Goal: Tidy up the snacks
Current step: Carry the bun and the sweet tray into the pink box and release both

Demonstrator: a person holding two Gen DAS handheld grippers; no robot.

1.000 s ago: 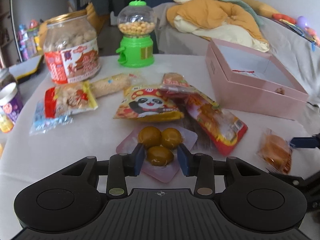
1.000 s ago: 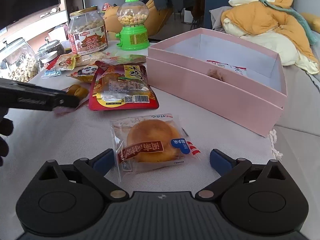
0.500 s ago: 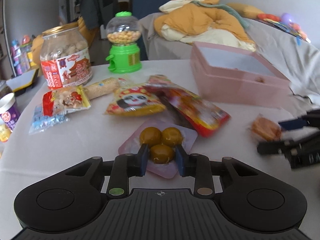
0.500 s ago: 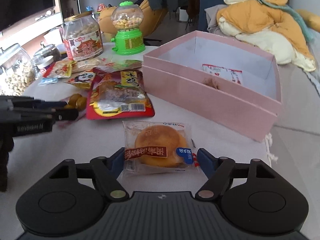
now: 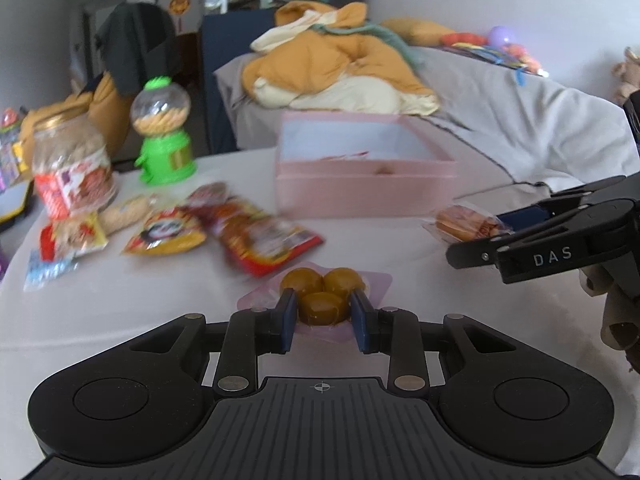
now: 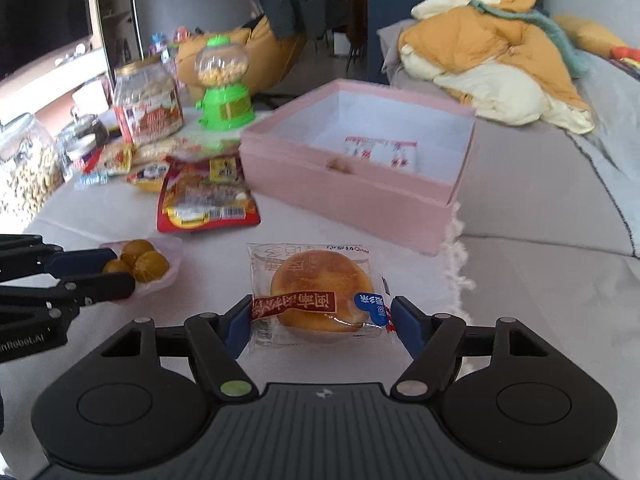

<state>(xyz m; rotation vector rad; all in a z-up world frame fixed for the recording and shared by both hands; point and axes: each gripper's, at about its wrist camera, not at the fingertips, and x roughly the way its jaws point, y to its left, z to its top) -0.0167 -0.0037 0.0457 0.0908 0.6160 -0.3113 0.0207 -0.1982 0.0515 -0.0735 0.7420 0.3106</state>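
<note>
A white-clothed desk (image 6: 100,216) carries an open pink box (image 6: 352,196), a red snack pouch (image 6: 204,200) and a panda packet (image 5: 168,234). A peanut jar (image 6: 146,104) and green candy dispenser (image 6: 224,88) stand at its far side; loose small packets (image 5: 68,240) lie near the jar.

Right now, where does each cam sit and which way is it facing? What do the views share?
Left wrist: on the left gripper, looking along its fingers at the pink pack of three round snacks between them; the right gripper and part of a hand show at right.
Right wrist: on the right gripper, looking along its fingers at the wrapped round cake; the left gripper enters at left.
Shared: table, pink box, red pouch, green dispenser, both held packs.
</note>
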